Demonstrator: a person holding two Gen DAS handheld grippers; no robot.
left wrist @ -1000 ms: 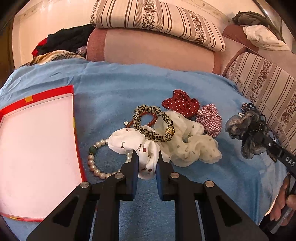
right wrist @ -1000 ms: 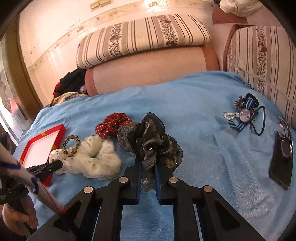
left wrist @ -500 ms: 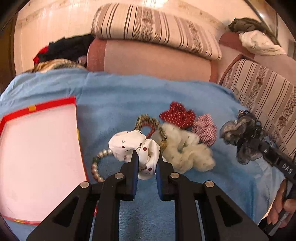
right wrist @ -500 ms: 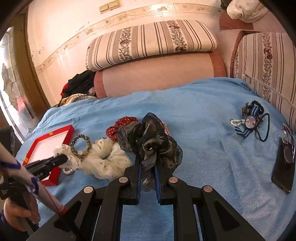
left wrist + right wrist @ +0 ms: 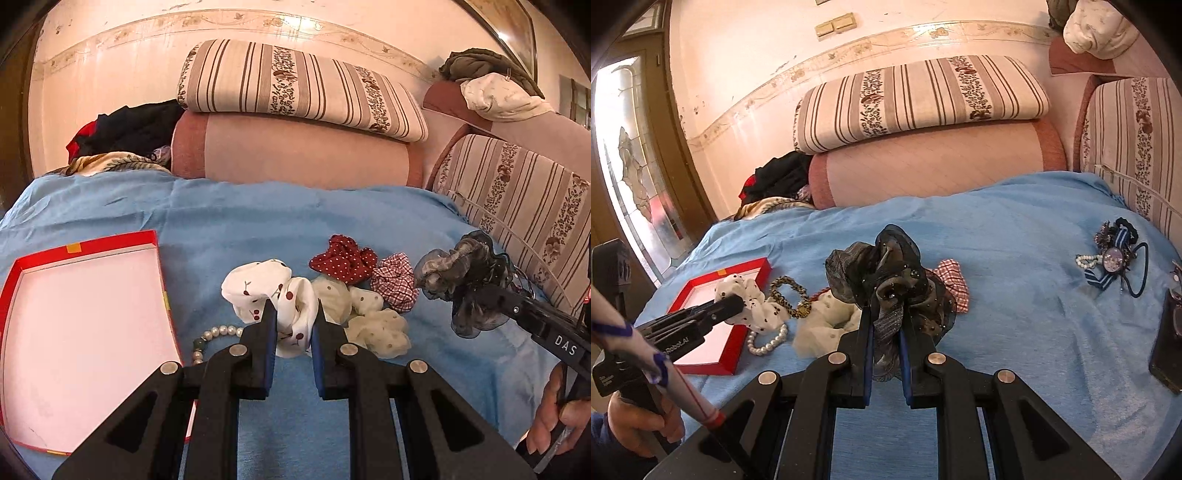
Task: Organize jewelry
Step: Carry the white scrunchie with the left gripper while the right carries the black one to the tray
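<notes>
My left gripper point(image 5: 293, 314) is shut on a white scrunchie with red cherries point(image 5: 273, 295), lifted just above the blue bedspread. My right gripper point(image 5: 886, 321) is shut on a dark sheer grey-black scrunchie point(image 5: 886, 273), seen in the left wrist view as a dark bundle point(image 5: 465, 273) held off to the right. A shallow red box with a pale inside point(image 5: 81, 332) lies at the left. A pearl bracelet point(image 5: 212, 336) sits beside the box. On the bedspread lie a cream dotted scrunchie point(image 5: 376, 325), a red dotted one point(image 5: 343, 258) and a red checked one point(image 5: 395, 282).
A leopard-print hair band point(image 5: 788, 295) rests by the cream scrunchie. A cluster of blue hair ties and a brooch point(image 5: 1115, 254) lies at the right, with a dark phone point(image 5: 1167, 339) near the edge. Striped cushions point(image 5: 295, 88) and a bolster line the back.
Both grippers have risen slightly with their scrunchies. The white cherry scrunchie now hangs clear of the pile, and the views tilt up to show more wall.
</notes>
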